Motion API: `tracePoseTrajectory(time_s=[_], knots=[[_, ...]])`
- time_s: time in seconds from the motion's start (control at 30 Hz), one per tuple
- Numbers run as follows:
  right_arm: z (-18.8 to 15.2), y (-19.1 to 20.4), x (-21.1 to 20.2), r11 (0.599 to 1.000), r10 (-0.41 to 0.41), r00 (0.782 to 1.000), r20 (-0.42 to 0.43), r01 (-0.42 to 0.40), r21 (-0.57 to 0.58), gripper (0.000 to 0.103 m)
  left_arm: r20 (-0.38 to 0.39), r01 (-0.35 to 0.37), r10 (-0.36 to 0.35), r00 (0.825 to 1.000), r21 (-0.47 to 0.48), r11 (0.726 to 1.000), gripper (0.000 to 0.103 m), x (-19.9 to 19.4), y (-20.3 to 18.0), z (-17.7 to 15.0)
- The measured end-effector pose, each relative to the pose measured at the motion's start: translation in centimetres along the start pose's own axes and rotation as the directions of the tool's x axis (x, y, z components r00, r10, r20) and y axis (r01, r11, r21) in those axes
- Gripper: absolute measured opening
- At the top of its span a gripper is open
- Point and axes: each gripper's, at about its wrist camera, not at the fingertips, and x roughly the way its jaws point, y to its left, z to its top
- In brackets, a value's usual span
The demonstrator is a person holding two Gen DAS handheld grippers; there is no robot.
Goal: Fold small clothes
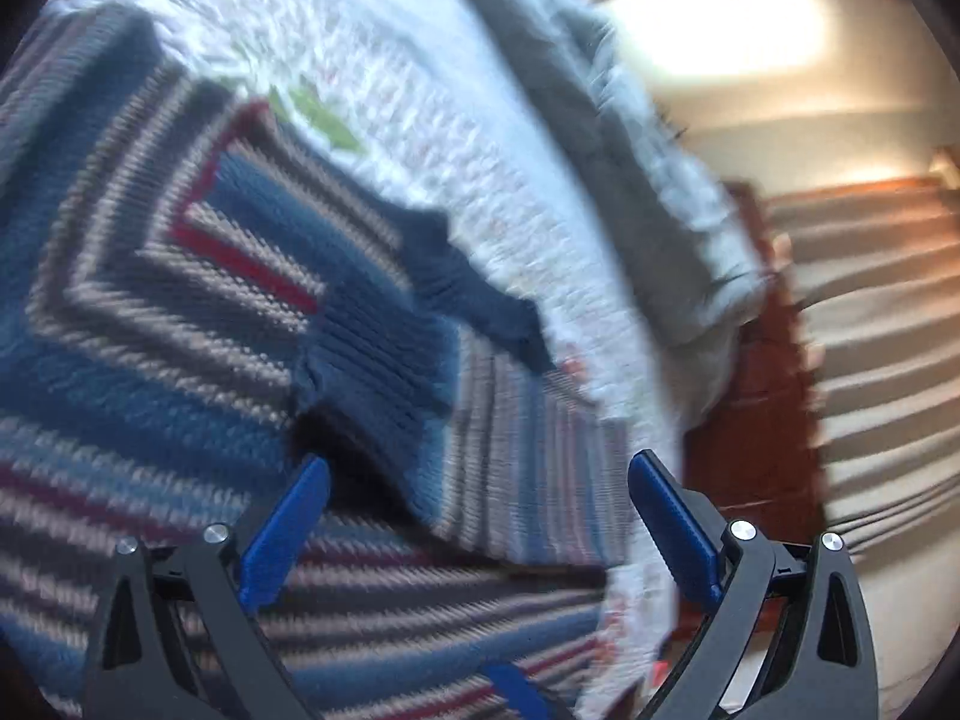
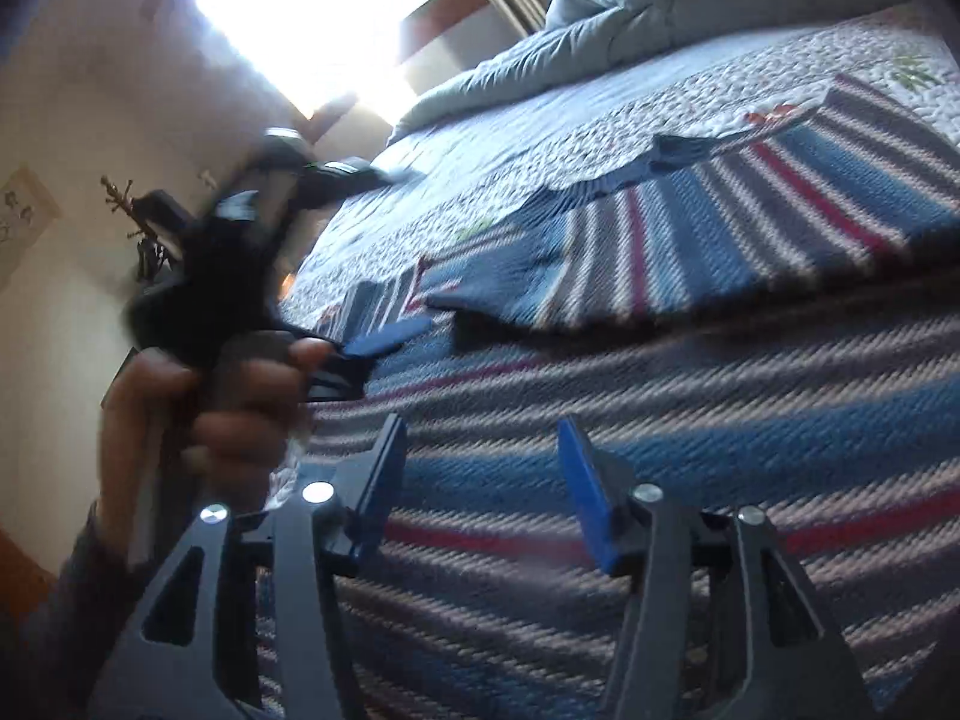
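The right tongs (image 2: 483,468) are seen standing partly apart, nothing between the blue pads, just above a striped knit sweater (image 2: 660,420). The left tongs (image 1: 480,498) are seen spread wide and empty, over the same sweater (image 1: 180,300). The sweater is spread on a quilted bedspread (image 2: 510,138) with one sleeve (image 1: 384,360) folded across its body. To the left, a hand (image 2: 240,396) is seen gripping the left tool's handle. Beyond, a rumpled pale duvet (image 2: 630,6) is heaped on the bed.
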Motion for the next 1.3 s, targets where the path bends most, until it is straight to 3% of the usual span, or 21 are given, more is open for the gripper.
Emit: tracePoseTrajectory(time_s=[0.1,0.2,0.27,0.3,0.33,0.37,0.4,0.43,0.7,0.9,1.3], knots=[[0.3,-0.5,0.2,1.000,0.018,1.000,-0.007,-0.018,0.018,0.055,-0.015,-0.107,0.107,0.994,0.006,0.994,0.099,2.2,0.3,0.4],[0.3,-0.5,0.4,1.000,0.015,1.000,-0.017,-0.015,0.003,0.055,-0.012,-0.147,0.148,0.989,0.022,0.989,0.099,3.0,-0.1,0.2],[0.5,-0.7,0.1,1.000,0.012,1.000,-0.013,-0.012,-0.006,0.056,0.008,-0.221,0.221,0.975,0.085,0.972,0.090,3.3,-1.1,0.0],[0.7,-0.7,-0.3,1.000,0.008,1.000,-0.006,-0.008,-0.012,0.057,0.020,-0.253,0.253,0.967,0.105,0.962,0.074,3.4,-1.4,-0.1],[0.8,-0.9,-0.4,1.000,0.004,1.000,0.002,-0.004,-0.014,0.059,0.041,-0.294,0.291,0.956,0.124,0.948,0.049,3.3,-1.7,-0.1],[0.8,-1.0,-0.7,1.000,0.000,1.000,0.010,0.000,-0.016,0.060,0.058,-0.320,0.315,0.947,0.133,0.938,0.042,3.0,-1.6,0.1],[0.8,-1.1,-0.8,1.000,-0.002,1.000,0.012,0.002,-0.016,0.061,0.079,-0.337,0.329,0.941,0.133,0.932,0.022,2.8,-1.6,0.1],[0.8,-1.2,-0.9,1.000,-0.006,1.000,0.013,0.006,-0.016,0.061,0.087,-0.344,0.335,0.938,0.134,0.929,0.017,2.6,-1.4,0.1],[0.7,-0.4,-0.8,0.996,-0.043,0.999,0.022,0.044,-0.080,0.061,0.166,-0.384,0.354,0.920,0.221,0.896,0.010,0.9,-2.0,-0.4],[0.7,-0.3,-0.5,0.996,-0.035,0.999,0.013,0.036,-0.080,0.061,0.227,-0.396,0.347,0.910,0.230,0.889,0.010,-1.7,-2.3,0.3],[0.3,0.2,0.1,0.995,-0.035,0.999,-0.005,0.034,-0.091,0.061,0.207,-0.409,0.363,0.908,0.257,0.876,0.010,-3.0,0.6,1.2]])
